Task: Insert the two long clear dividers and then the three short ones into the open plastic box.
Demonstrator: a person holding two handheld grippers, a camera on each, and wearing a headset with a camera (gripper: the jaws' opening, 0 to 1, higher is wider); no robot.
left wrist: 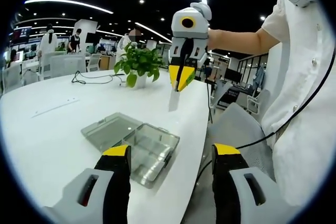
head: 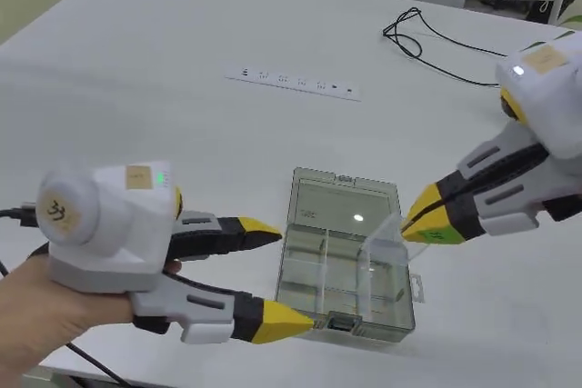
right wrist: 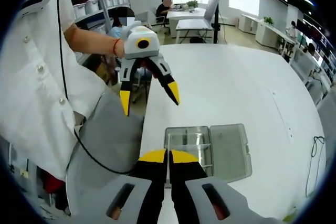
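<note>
On the surface (head: 136, 61), the open plastic box (head: 318, 193) seems to hold some partitions (head: 325, 254) already, so the task looks partway done. Beside the box the left tool (head: 289, 276) gapes wide. Above it the right tool (head: 416, 223) pinches a clear divider (head: 380, 247); the left gripper view shows this divider hanging clear of the box, a gap the head view leaves unsure.

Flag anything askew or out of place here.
Nothing spilled or broken. Only the clear divider, pinched in the right gripper, hangs at a slant over the open box, not yet seated.
</note>
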